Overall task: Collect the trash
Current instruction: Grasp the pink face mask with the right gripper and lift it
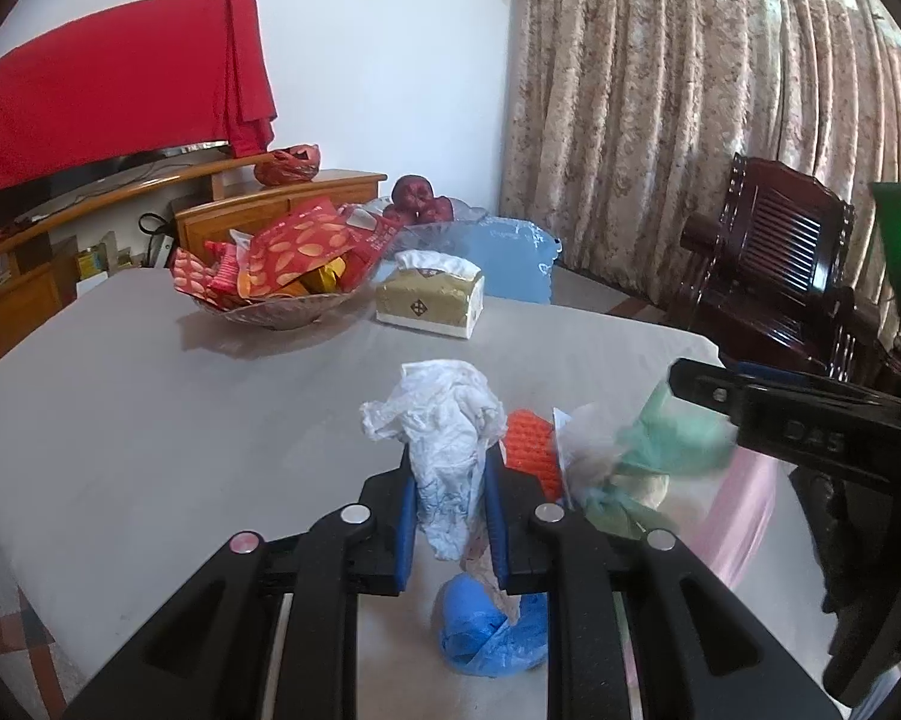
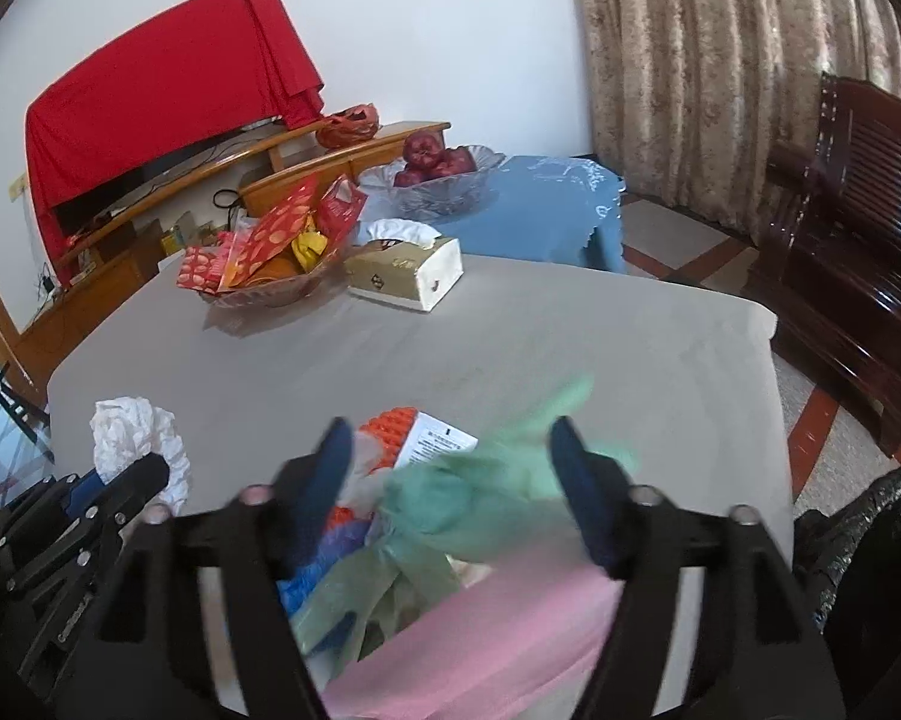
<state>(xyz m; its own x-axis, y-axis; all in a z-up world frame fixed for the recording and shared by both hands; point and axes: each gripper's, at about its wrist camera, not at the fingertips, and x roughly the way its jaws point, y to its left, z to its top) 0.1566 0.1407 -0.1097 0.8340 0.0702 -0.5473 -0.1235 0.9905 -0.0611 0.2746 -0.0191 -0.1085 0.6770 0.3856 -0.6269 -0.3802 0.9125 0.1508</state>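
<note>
My left gripper [image 1: 452,480] is shut on a crumpled white plastic bag [image 1: 444,426], held above the grey table [image 1: 180,420]; the bag also shows in the right wrist view [image 2: 132,438]. Under it lies a blue crumpled item [image 1: 486,630]. To its right are an orange textured package [image 1: 528,450] and a green plastic bag [image 1: 660,444]. My right gripper [image 2: 450,462] is open, its jaws wide apart on either side of the green bag [image 2: 468,498], blurred. The orange package [image 2: 390,432] and a pink bag [image 2: 480,636] lie below it.
A glass bowl of red snack packets [image 1: 270,276], a tissue box [image 1: 429,297] and a bowl of red fruit [image 2: 444,171] stand at the far side. A dark wooden chair [image 1: 768,264] is on the right. A black bin bag [image 2: 858,540] is beside the table.
</note>
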